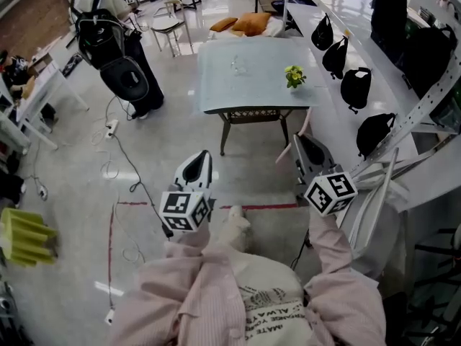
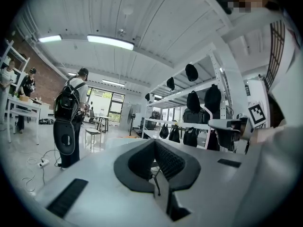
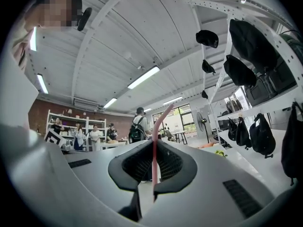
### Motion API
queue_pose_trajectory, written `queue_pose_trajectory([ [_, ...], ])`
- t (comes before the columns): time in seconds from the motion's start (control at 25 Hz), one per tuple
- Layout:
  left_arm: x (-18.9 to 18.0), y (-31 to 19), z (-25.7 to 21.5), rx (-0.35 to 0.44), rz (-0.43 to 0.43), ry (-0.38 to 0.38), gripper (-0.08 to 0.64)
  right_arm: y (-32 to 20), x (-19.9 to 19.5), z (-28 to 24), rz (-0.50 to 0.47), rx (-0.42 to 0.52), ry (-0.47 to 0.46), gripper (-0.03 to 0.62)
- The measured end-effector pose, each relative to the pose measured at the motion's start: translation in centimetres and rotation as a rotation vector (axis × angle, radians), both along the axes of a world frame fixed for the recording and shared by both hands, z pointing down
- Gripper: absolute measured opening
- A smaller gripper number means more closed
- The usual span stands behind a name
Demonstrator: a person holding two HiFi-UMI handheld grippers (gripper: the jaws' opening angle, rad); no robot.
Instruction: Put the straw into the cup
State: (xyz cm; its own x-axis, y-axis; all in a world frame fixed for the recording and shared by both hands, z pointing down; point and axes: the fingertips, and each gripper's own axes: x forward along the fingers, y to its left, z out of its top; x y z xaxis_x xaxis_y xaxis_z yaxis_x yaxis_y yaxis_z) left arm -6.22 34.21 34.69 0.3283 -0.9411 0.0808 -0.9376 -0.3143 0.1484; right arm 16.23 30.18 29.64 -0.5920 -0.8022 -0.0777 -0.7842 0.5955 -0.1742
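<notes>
At seven o'clock in the head view, the left gripper [image 1: 196, 170] is idling, jaws together and empty. At four o'clock, the right gripper [image 1: 308, 152] is clamping the pink straw [image 3: 154, 148]. The cup [image 1: 238, 65] is sitting at twelve o'clock on the table [image 1: 216, 85], well apart, so the approach and insertion are seemingly yet to be done.

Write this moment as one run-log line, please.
right gripper: jaws shut on pink straw | left gripper: jaws shut, empty | cup: on table ahead, straw not yet in

Open floor [image 1: 180, 132] before table [image 1: 216, 89]; rack [image 1: 325, 125] crowds right; plant [image 1: 293, 76] stands near cup [image 1: 238, 65].
</notes>
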Motion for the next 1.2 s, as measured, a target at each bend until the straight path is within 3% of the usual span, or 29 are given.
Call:
queue_pose_trajectory([
  [0.48,-0.3,-12.4,2.3,-0.041,0.047,0.026,-0.002,-11.7,-0.8,1.9,0.023,-0.032,0.004,0.015],
  [0.84,-3.3,-24.6,2.8,-0.066,0.055,0.046,-0.002,-23.5,-3.3,2.4,0.052,-0.068,0.013,0.015],
  [1.2,-5.7,-31.4,4.3,-0.094,0.053,0.054,-0.002,-31.7,-5.6,3.8,0.075,-0.089,-0.003,0.015],
])
